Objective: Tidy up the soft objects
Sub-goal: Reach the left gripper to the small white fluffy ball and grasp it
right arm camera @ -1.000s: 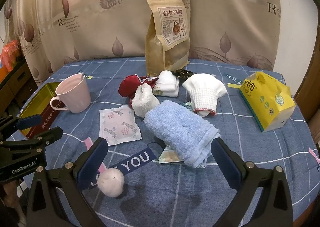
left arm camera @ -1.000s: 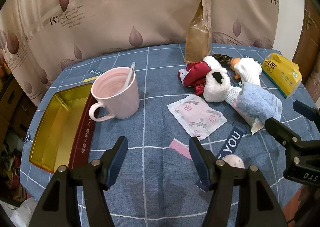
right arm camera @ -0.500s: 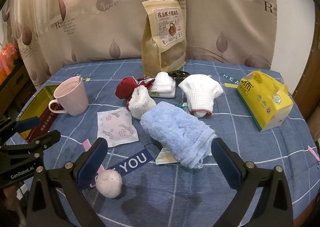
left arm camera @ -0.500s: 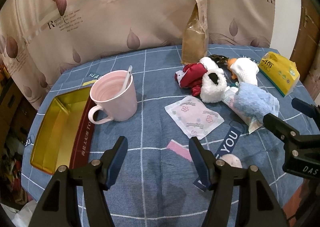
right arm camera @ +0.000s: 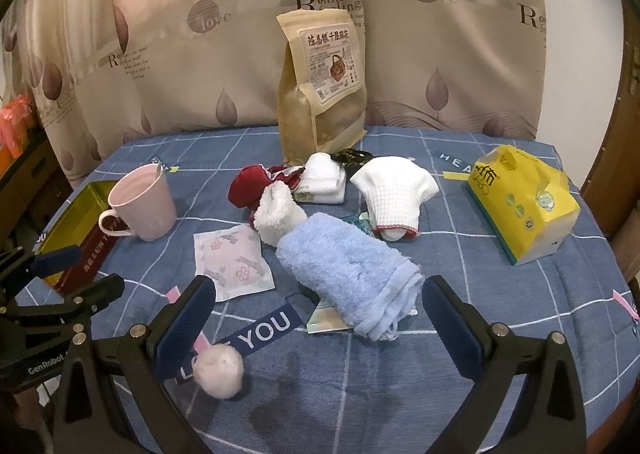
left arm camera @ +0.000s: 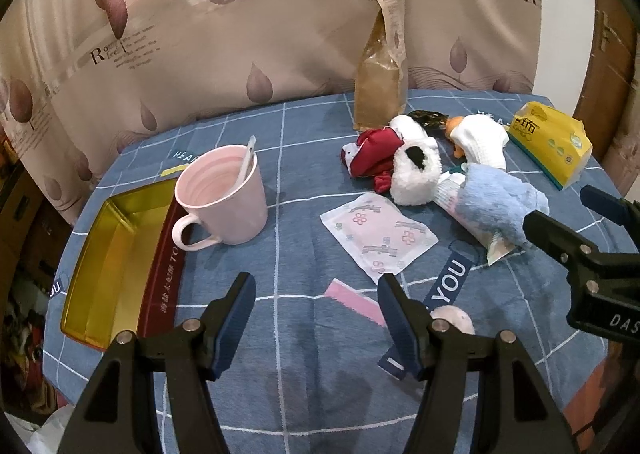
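Blue towel (right arm camera: 344, 270), rolled and limp on the table (right arm camera: 500, 342) just ahead of the right tool (right arm camera: 316, 322), whose jaws gape wide and empty like the left tool's (left arm camera: 316, 306), looks light and squashy, best pinched across its thick middle.
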Demonstrator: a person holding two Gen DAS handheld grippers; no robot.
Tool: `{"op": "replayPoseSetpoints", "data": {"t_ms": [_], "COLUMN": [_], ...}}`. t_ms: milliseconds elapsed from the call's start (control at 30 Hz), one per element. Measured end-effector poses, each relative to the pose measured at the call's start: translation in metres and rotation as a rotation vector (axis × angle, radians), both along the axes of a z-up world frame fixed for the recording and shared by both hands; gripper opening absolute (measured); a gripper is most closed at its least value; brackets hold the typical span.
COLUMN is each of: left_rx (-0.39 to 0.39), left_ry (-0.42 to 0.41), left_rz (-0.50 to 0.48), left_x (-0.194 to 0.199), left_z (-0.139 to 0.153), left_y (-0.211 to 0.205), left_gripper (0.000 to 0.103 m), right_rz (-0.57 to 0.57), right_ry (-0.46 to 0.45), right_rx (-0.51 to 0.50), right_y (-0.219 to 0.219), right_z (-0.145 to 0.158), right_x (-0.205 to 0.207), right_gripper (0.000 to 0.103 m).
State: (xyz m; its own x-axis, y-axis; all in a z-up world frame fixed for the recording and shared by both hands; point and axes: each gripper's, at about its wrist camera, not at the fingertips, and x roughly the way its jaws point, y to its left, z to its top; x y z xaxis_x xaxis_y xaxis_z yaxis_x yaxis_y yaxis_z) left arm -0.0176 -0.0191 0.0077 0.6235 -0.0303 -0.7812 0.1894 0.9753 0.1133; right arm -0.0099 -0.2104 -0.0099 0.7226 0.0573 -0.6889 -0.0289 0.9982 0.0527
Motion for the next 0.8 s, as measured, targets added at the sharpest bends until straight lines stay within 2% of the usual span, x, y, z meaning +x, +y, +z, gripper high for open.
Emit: {"op": "replayPoseSetpoints", "data": {"t_ms": [233, 433, 800], "left_rx": [-0.007, -0.041, -0.075], "left_ry": [-0.002, 0.007, 0.118], "left_rz": [-0.033, -0.101, -0.268], "left_x": [-0.005, -0.010, -0.014], "left_z": [0.001, 0.000, -0.028], "left_y": [-0.004, -0.013, -0.044], "left_gripper": [0.065, 0.065, 0.065], "right_rz": [-0.016, -0.036, -0.076], "right_ry": [-0.002, -0.010, -0.021], "right_rx": [0.005, 0.012, 0.032], "right_y": [-0.004, -0.011, -0.025], "right_z": [0.002, 0.005, 0.011], "right_x": [0.000, -0.002, -0.002], "right_gripper": [0.103, 0.103, 0.103]}}
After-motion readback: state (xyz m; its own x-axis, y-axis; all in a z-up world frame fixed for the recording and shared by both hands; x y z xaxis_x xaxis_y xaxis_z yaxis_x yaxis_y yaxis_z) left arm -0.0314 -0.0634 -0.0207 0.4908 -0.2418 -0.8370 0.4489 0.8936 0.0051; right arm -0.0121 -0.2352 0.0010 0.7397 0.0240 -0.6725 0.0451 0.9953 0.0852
